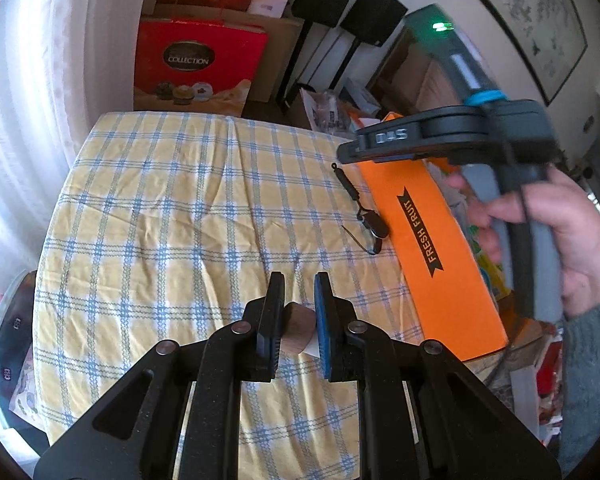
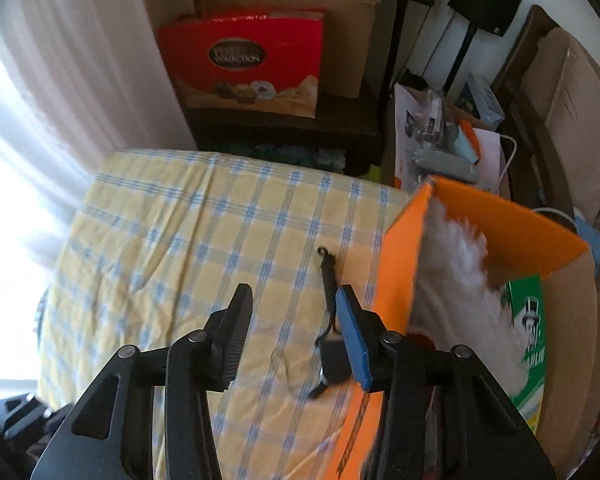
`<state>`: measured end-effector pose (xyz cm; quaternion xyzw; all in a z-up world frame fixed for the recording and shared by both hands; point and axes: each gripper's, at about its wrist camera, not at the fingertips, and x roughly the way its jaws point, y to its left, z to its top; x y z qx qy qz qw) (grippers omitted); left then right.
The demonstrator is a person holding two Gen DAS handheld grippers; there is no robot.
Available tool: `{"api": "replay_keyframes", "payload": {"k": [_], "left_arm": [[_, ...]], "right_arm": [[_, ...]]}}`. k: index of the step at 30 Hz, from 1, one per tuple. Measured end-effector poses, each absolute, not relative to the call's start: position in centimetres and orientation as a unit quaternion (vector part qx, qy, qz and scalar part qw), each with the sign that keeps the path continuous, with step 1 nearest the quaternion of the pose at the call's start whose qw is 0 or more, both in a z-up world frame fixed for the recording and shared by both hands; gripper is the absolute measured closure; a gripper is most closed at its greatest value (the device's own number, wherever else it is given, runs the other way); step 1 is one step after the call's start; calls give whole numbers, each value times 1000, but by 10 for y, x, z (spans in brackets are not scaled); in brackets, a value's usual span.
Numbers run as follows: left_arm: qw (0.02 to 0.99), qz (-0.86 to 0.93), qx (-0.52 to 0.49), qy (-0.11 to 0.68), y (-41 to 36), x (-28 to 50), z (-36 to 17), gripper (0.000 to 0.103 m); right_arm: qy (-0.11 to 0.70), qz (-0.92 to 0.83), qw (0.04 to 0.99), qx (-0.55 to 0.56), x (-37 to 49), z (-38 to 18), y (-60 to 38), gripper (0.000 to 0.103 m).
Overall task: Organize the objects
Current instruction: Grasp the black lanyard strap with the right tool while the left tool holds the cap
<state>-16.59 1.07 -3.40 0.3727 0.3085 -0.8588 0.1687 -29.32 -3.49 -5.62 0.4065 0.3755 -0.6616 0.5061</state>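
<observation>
Between the pads of my left gripper [image 1: 299,280] sits a small brown wooden block [image 1: 298,326], and the gripper is shut on it above the yellow and blue checked tablecloth [image 1: 160,220]. A black strap with a small black tag [image 1: 370,216] lies on the cloth beside the orange "FRESH FRUIT" box [image 1: 432,232]. In the right wrist view, my right gripper [image 2: 294,294] hangs open over the cloth [image 2: 180,240] with nothing between its fingers. The strap [image 2: 330,280] lies just under its right finger. The orange box [image 2: 396,264] holds something white and fluffy [image 2: 456,264] and a green package [image 2: 528,320].
A person's hand [image 1: 572,240] holds the right gripper's handle above the box. A red "Collection" gift box [image 1: 196,64] and brown paper bags stand behind the table. A white curtain [image 1: 28,120] hangs at the left. Cluttered bags and papers [image 2: 440,132] fill the floor at the right.
</observation>
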Motion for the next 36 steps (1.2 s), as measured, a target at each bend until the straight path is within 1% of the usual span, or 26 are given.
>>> {"api": "replay_keyframes", "payload": {"k": [2, 4, 8, 12, 14, 23, 27, 29, 32, 36], "left_arm": [[169, -859, 371, 311, 7, -165, -35, 89], [168, -858, 369, 314, 5, -164, -36, 89], [167, -857, 368, 319, 1, -162, -39, 89], [167, -856, 367, 325, -2, -162, -42, 89], [167, -855, 366, 327, -4, -161, -43, 89], [168, -855, 363, 331, -9, -158, -45, 89], [168, -854, 362, 334, -11, -157, -46, 89], [168, -854, 361, 335, -12, -156, -47, 89], [169, -854, 361, 336, -12, -154, -47, 89], [170, -854, 360, 335, -12, -153, -45, 89]], "right_arm": [[391, -660, 497, 405, -293, -65, -46, 69], [415, -663, 481, 396, -292, -73, -56, 75], [449, -661, 459, 388, -289, -85, -71, 76], [500, -658, 431, 361, -283, -97, -81, 76], [510, -655, 420, 366, -286, -104, -86, 76], [516, -631, 414, 405, -303, -117, -103, 77], [514, -618, 426, 416, -306, -117, -105, 84], [529, -617, 421, 402, -304, -119, -104, 93], [532, -617, 429, 390, -301, -118, -100, 96], [499, -622, 455, 395, -300, -107, -91, 98]]}}
